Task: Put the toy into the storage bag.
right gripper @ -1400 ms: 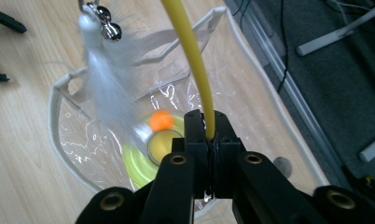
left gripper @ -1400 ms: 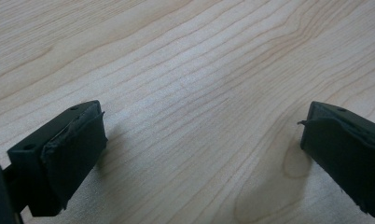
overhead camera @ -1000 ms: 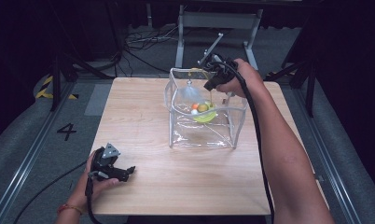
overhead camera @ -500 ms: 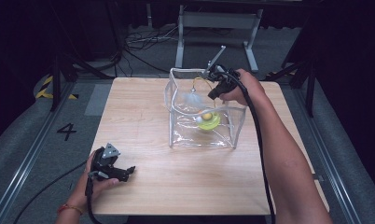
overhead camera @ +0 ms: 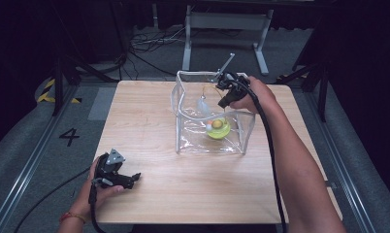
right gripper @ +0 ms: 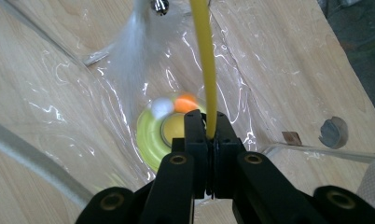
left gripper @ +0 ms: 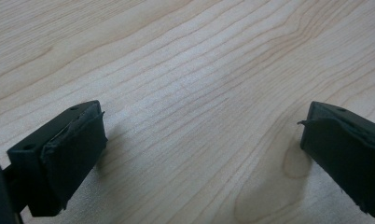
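A clear plastic bag [overhead camera: 183, 121] stands open on the wooden table [overhead camera: 144, 121]. Inside it lies a yellow-green disc [overhead camera: 218, 129] with a white and an orange ball on it. My right gripper [overhead camera: 223, 83] is over the bag's far right rim, shut on a thin yellow stick [right gripper: 203, 56]. A white feather [overhead camera: 203, 105] hangs from the stick's far end, inside the bag. In the right gripper view the shut jaws [right gripper: 211, 130] sit above the disc [right gripper: 148, 135], with the feather [right gripper: 129, 51] at upper left. My left gripper [overhead camera: 135, 178] rests near the table's front left, open [left gripper: 202, 149] with nothing between its jaws.
Metal rails run along both sides of the table, with a metal stand [overhead camera: 227, 24] and cables on the floor behind it. A small round mark [right gripper: 332, 130] shows on the table beside the bag. Bare wood lies left of the bag.
My right gripper has dropped a little towards the bag with the stick, and the feather now hangs lower inside it. The left gripper has stayed put.
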